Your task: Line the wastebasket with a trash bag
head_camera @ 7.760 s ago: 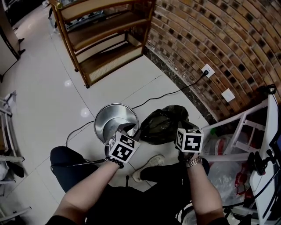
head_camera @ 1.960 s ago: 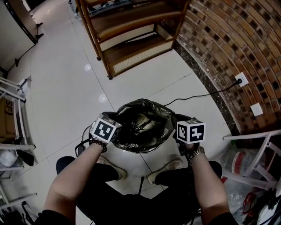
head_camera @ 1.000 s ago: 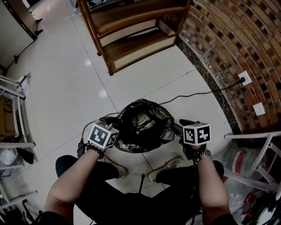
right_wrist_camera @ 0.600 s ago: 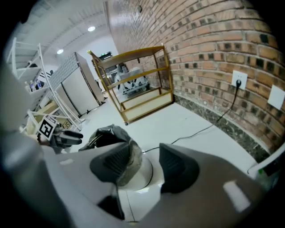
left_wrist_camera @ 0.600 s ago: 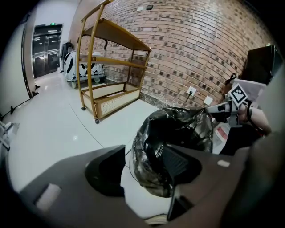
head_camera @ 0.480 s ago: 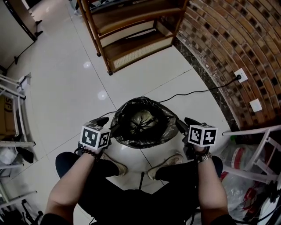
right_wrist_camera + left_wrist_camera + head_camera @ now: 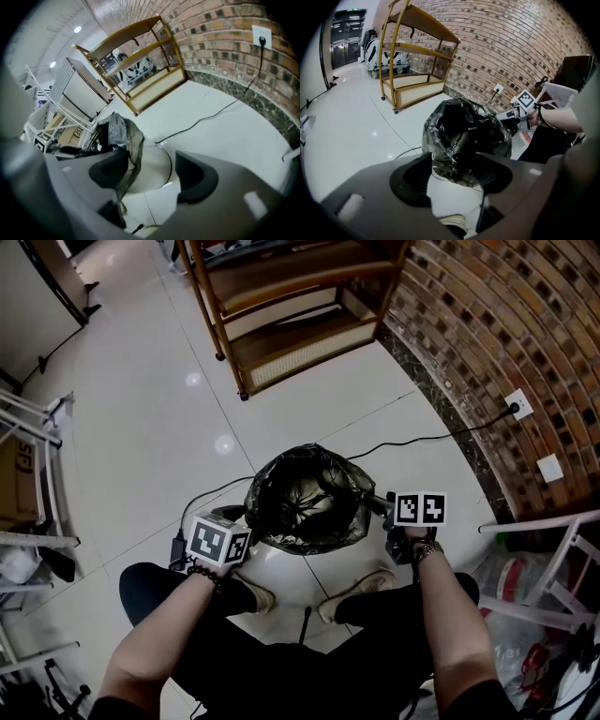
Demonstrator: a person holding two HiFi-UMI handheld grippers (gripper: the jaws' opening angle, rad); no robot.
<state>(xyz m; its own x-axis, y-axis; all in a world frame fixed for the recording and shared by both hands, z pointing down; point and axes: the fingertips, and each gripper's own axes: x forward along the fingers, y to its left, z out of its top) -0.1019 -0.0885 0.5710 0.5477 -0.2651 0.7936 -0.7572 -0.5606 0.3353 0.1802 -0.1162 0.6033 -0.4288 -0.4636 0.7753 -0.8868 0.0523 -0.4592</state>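
Fingers of the left gripper stand apart and empty, freshly opened; the right gripper has just opened too, bag film hanging beside one pad. Bag sits over the bin. If that pad snags the film, the bag could drag off the rim.

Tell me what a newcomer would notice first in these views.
The crinkled black trash bag draped over the white wastebasket fills the centre of the head view. The left claw and right claw flank it, both open. Their jaws have just been opening, and a strip of bag film hangs beside one jaw of the right. Behind stand a wooden shelf unit and a brick wall.
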